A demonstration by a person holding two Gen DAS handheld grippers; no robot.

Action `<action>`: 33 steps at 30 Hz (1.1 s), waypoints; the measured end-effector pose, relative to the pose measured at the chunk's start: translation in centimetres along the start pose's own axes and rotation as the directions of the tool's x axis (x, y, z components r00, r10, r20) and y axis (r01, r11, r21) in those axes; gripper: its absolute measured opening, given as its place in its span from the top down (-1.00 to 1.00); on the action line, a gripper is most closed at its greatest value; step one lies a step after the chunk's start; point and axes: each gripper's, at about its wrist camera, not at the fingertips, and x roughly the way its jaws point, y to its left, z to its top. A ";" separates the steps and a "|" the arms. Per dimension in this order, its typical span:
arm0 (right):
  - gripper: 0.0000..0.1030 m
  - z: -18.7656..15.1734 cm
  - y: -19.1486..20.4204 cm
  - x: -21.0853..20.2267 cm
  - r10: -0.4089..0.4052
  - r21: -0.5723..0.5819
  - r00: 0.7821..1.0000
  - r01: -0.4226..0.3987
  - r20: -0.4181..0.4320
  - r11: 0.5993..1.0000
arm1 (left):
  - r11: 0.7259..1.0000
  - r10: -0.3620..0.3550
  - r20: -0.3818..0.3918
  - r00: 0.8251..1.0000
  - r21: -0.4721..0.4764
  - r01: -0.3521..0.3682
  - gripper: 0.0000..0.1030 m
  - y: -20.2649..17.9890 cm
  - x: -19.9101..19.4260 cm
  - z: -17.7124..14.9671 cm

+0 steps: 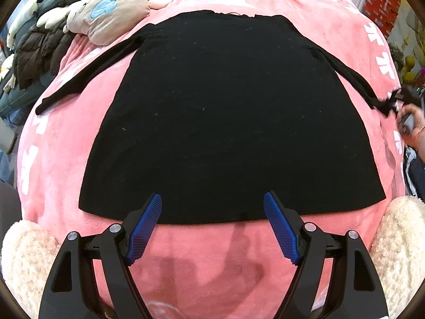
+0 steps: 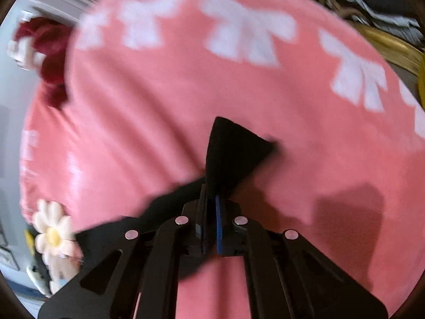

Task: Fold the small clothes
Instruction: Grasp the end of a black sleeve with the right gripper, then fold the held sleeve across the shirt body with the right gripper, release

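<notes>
Left claw wide over black top hem; right claw pinches sleeve cuff, a thin grip that may slip mid-fold.

A home bedroom: a bed under a pink fleece blanket with white bows, plush toys at its far left corner, a puffy jacket heaped alongside.
</notes>
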 end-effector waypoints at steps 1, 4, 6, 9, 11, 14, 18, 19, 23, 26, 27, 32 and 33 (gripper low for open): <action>0.94 0.1 1.7 -0.7 0.042 -0.026 0.999 -0.042 0.009 0.999 | 1.000 -0.006 0.000 1.000 -0.011 0.006 -0.48 0.3 0.0 0.0; 0.94 -0.3 9.7 -3.0 0.189 -0.185 0.982 -0.185 0.004 0.965 | 0.999 -0.016 0.001 1.000 -0.045 0.016 -0.49 1.3 0.0 -0.2; 0.94 -2.2 15.3 -3.9 0.259 -0.293 0.965 -0.258 -0.037 0.921 | 0.997 -0.021 0.007 1.000 -0.070 0.021 -0.49 2.0 -0.2 -0.4; 0.94 -6.6 24.0 -3.2 0.317 -0.431 0.937 -0.349 -0.147 0.832 | 0.993 -0.027 0.021 0.999 -0.110 0.029 -0.52 3.4 -0.7 -0.6; 0.94 -10.6 28.3 -2.8 0.327 -0.507 0.920 -0.391 -0.215 0.768 | 0.991 -0.026 0.023 0.999 -0.131 0.029 -0.58 4.2 -0.9 -0.9; 0.94 -17.9 34.3 -1.3 0.288 -0.627 0.909 -0.417 -0.302 0.657 | 0.987 -0.025 0.035 0.999 -0.157 0.030 -0.58 5.6 -1.2 -1.3; 0.94 -29.1 39.1 2.3 0.172 -0.722 0.893 -0.439 -0.416 0.534 | 0.982 -0.028 0.043 0.999 -0.188 0.035 -0.58 7.3 -1.7 -1.8; 0.94 -31.2 39.6 3.1 0.140 -0.741 0.894 -0.434 -0.427 0.512 | 0.980 -0.030 0.047 0.998 -0.194 0.038 -0.58 7.8 -1.8 -1.9; 0.93 -39.6 38.5 7.3 -0.051 -0.815 0.892 -0.386 -0.449 0.431 | 0.975 -0.031 0.066 0.997 -0.219 0.045 -0.58 9.5 -2.1 -1.8; 0.83 -42.5 35.4 8.9 -0.185 -0.823 0.825 -0.457 -0.534 0.339 | 0.969 -0.054 0.075 0.996 -0.236 0.070 -0.58 10.6 -2.1 -1.0; 0.83 -42.7 34.7 8.3 -0.185 -0.828 0.828 -0.456 -0.529 0.326 | 0.968 -0.061 0.079 0.995 -0.238 0.078 -0.58 10.8 -2.1 -0.7; 0.18 -35.7 31.2 3.6 -0.053 -0.784 0.860 -0.435 -0.507 0.443 | 0.955 -0.114 0.123 0.986 -0.259 0.142 -0.58 12.1 -1.4 4.9; 0.01 -33.4 30.2 2.8 -0.037 -0.786 0.881 -0.401 -0.472 0.471 | 0.948 -0.131 0.136 0.982 -0.274 0.164 -0.58 12.4 -0.9 6.8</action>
